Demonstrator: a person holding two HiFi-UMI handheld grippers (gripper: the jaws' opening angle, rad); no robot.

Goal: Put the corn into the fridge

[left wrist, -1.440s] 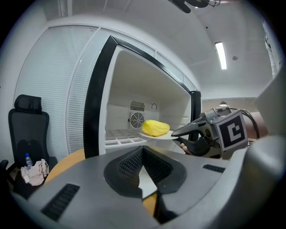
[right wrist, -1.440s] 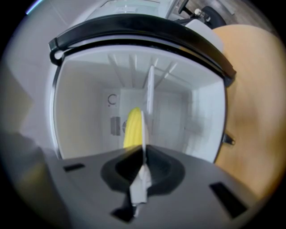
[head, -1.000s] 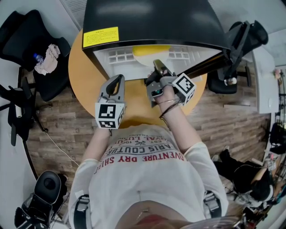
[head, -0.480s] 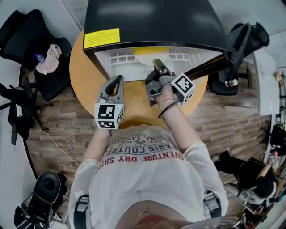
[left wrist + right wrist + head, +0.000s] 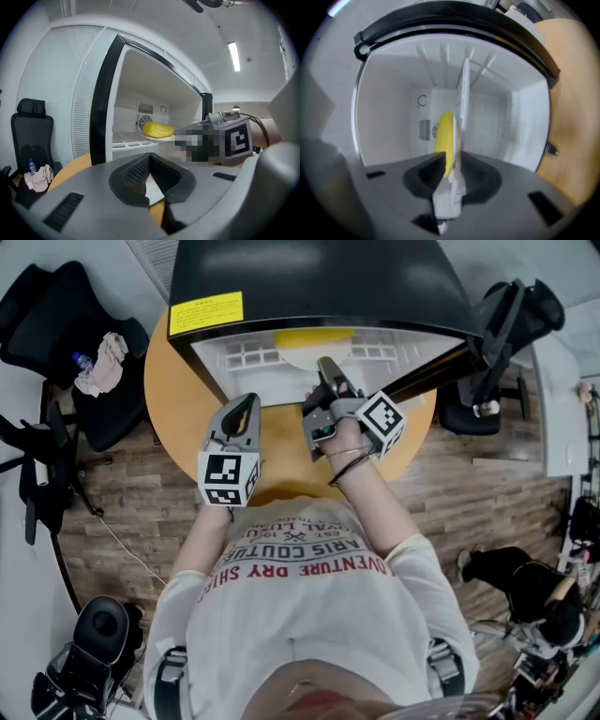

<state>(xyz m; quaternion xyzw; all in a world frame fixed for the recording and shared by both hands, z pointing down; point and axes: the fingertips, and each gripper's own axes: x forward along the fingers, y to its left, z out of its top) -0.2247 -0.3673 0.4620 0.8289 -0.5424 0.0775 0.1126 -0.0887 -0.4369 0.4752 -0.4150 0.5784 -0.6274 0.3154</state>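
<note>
The yellow corn (image 5: 314, 337) lies on a white plate (image 5: 317, 358) just inside the open black fridge (image 5: 319, 282), over its white shelf. My right gripper (image 5: 328, 382) is shut on the plate's near rim at the fridge mouth. In the right gripper view the plate (image 5: 462, 105) runs edge-on from the right gripper (image 5: 449, 174) into the white interior, with the corn (image 5: 444, 135) beside it. My left gripper (image 5: 246, 409) hovers shut and holding nothing over the table to the left. The left gripper view shows the corn (image 5: 157, 129) on the shelf beyond the left gripper (image 5: 149, 158).
The fridge stands on a round wooden table (image 5: 176, 395); its open door (image 5: 433, 379) swings out at the right. A black chair (image 5: 66, 324) with a cloth and a bottle (image 5: 97, 362) stands at the left, another chair (image 5: 506, 334) at the right.
My right gripper has pushed the plate with the corn slightly further into the fridge. The left gripper has stayed almost still.
</note>
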